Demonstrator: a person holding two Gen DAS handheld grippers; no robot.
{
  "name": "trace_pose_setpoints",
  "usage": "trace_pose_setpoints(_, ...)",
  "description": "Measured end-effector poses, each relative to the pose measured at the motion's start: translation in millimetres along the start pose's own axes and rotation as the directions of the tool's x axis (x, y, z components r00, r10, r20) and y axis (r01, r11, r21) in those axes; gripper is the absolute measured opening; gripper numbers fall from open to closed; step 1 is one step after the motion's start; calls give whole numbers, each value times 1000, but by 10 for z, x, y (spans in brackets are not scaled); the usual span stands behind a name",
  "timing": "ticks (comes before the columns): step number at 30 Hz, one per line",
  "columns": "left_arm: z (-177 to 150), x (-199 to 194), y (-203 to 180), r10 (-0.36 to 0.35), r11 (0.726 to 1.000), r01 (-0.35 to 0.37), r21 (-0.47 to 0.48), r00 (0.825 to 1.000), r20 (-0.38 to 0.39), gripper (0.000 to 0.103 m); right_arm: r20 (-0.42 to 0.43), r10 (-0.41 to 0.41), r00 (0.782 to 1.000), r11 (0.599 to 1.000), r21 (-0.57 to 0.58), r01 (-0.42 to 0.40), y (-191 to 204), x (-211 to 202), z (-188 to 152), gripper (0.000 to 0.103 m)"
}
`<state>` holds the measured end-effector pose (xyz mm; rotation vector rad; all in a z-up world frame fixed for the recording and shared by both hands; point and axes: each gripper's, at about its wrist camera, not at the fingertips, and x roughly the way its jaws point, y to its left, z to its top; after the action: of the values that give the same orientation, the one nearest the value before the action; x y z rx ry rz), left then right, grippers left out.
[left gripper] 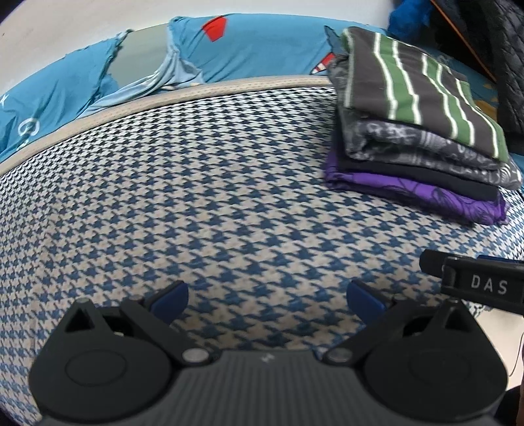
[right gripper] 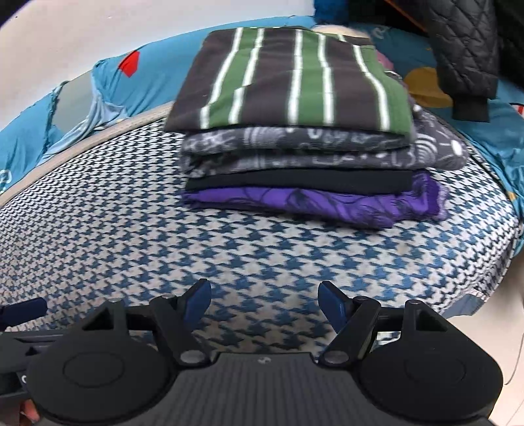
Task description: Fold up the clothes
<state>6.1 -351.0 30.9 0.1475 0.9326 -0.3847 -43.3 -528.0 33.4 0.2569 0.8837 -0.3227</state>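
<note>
Four folded garments sit in one neat stack [right gripper: 294, 131] on the blue-and-cream houndstooth bed cover [right gripper: 131, 236] ahead of you: a brown shirt with green bands and thin white stripes [right gripper: 291, 78] on top, a grey patterned piece [right gripper: 311, 147] beneath it, a plain black layer [right gripper: 294, 180] under that, and a purple printed garment [right gripper: 311, 203] at the bottom, touching the cover. From your left gripper's camera the same stack [left gripper: 416, 131] lies toward the far right of the cover [left gripper: 196, 196], well apart from your fingers.

Your left gripper [left gripper: 267, 300] has its blue-padded fingers spread wide with nothing between them, only bare houndstooth fabric below. Your right gripper [right gripper: 263, 303] is likewise parted and empty, facing the stack's front edge from some way back. In the left view the right gripper's black body, lettered "DAS" [left gripper: 484, 285], shows at the right edge.

Behind the cover, a rumpled bright blue sheet with red and white prints [left gripper: 229, 55] runs along the pale wall [left gripper: 82, 19]. A black quilted jacket [right gripper: 465, 49] hangs down at the upper right, just beyond the stack.
</note>
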Motion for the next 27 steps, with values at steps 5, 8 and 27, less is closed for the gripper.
trace_pose_setpoints(5, -25, -5, 203, 25, 999, -25, -24, 1000, -2, 103, -10, 34, 999, 999, -23, -34, 177, 29, 0, 72)
trace_pose_setpoints(8, -42, -9, 317, 39, 998, -39, -39, 999, -5, 103, -14, 47, 999, 998, -45, -48, 289, 44, 0, 72)
trace_pose_setpoints(27, -192, -30, 930, 180, 981, -182, -60, 983, -41, 103, -12, 118, 993, 990, -75, -119, 852, 134, 18, 75)
